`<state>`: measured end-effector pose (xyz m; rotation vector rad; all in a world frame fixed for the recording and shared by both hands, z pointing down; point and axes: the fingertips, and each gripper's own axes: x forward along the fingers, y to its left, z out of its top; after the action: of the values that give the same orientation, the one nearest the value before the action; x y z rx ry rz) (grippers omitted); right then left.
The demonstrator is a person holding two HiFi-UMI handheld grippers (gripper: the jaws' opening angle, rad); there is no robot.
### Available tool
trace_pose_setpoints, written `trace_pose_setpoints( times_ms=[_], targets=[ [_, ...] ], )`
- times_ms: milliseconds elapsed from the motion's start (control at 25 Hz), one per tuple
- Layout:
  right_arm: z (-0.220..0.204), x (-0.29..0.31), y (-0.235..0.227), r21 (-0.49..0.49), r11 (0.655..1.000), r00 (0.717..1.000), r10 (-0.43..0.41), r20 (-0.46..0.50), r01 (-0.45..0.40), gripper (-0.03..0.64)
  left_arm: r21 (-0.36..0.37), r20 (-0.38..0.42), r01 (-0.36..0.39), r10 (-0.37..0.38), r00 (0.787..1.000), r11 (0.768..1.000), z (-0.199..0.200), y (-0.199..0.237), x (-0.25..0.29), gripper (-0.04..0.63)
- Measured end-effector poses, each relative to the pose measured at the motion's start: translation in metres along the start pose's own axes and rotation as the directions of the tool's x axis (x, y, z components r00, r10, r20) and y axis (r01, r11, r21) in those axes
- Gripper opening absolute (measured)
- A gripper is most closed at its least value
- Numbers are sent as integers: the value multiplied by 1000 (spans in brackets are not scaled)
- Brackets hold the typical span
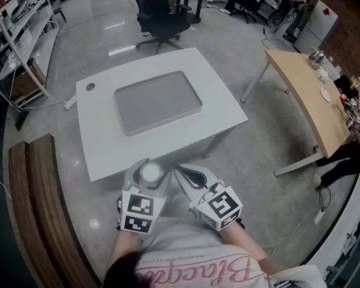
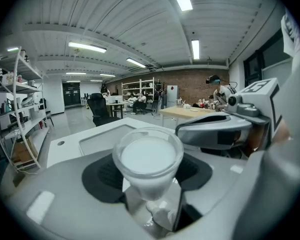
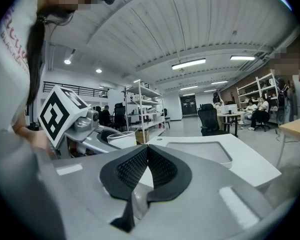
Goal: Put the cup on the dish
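- Big open office, glossy grey floor (image 1: 60, 59), brick wall (image 2: 190, 91) way at the back.
- Smack in the middle, a white worktop (image 1: 225, 110), with a wooden table (image 1: 306, 95) off to the right and a black office chair (image 1: 161, 14) just past the far edge.
- Lying flat on that worktop, a grey rectangular dish (image 1: 158, 102) with rounded corners.
- Down close to the torso, left claw (image 1: 145, 174) spread wide and clamped on a white cup (image 1: 150, 172), dark pads pressed against its sides.
- Right claw (image 1: 186, 176) just beside the left one, pinched fully together, nothing caught in it.
- Cup mouth showing round and pale from above, held just short of the worktop's near edge.
- Well apart from the dish, so not on it yet.
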<state>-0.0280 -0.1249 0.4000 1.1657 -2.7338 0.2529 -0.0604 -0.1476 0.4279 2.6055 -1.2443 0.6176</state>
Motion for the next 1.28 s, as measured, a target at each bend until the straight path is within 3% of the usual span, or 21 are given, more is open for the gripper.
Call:
trace_pose_setpoints(
  times_ms=[400,760,960,1280],
  targets=[
    [9,53,-53,4,999,999,34,-21,-34,2,28,49,-39,38,998,999,26,43,62,261],
    [18,94,-105,13,998,997,55,-62,-54,2,16,8,-71,71,997,997,35,84,123,261],
    [14,113,-138,19,999,994,53,-97,-51,2,10,24,-89,89,996,996,37,103,161,260],
    [11,134,-157,23,995,984,99,-149,-97,2,-35,-28,-130,129,991,991,15,127,208,259]
  ],
)
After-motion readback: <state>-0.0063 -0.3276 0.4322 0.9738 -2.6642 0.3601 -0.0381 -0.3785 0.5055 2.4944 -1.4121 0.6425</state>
